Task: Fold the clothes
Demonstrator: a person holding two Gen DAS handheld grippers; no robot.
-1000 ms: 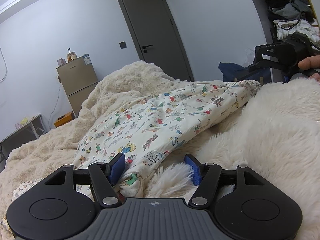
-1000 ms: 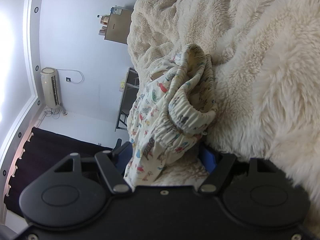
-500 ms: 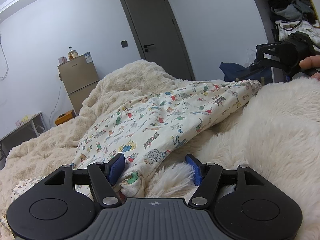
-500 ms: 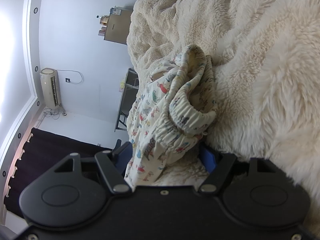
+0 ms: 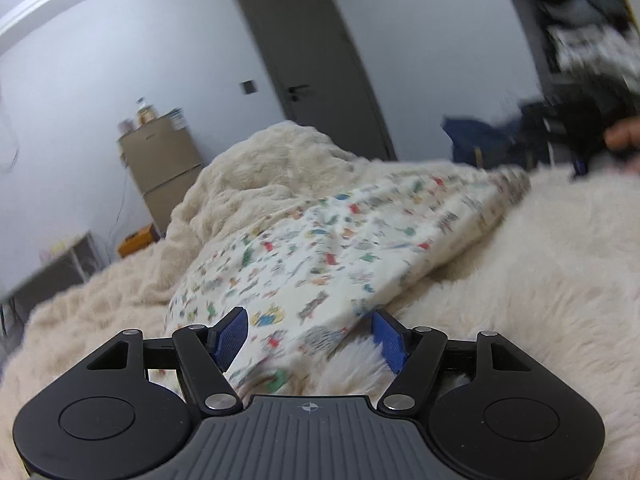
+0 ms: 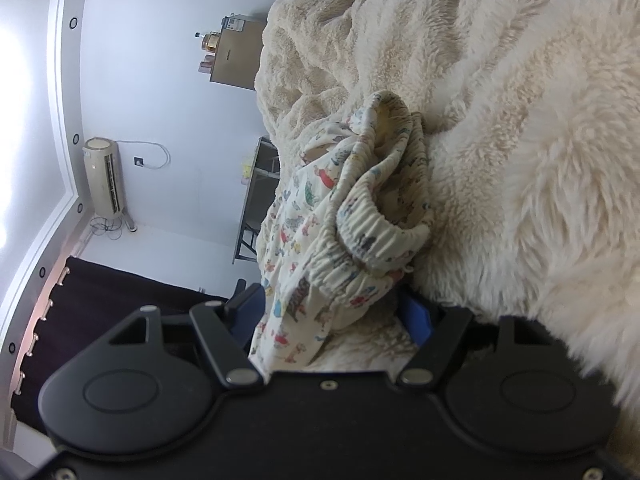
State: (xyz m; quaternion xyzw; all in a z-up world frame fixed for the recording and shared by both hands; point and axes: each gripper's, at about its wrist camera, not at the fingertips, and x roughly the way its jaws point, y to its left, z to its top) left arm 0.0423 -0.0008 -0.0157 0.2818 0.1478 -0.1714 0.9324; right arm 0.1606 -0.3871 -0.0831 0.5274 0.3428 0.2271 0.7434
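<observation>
Left wrist view shows the printed pyjama trousers [image 5: 336, 256] stretched across a fluffy cream blanket [image 5: 540, 280] on the bed, one end lying between the pads of the left tongs [image 5: 310, 338]. Those tongs stand wide apart, the cloth resting in the gap and touching the left pad, with nothing pinched. At the far end of the trousers the right tongs [image 5: 580, 136] appear, blurred, with a fingertip of the person's hand beside them. From the right wrist view, the elastic waistband [image 6: 372, 236] bunches just ahead of the right tongs [image 6: 338, 312], cloth draped between the pads; these too stand open around it rather than clamped. Behind the bed stand a small fridge [image 5: 160, 168] and a grey door [image 5: 316, 60].
</observation>
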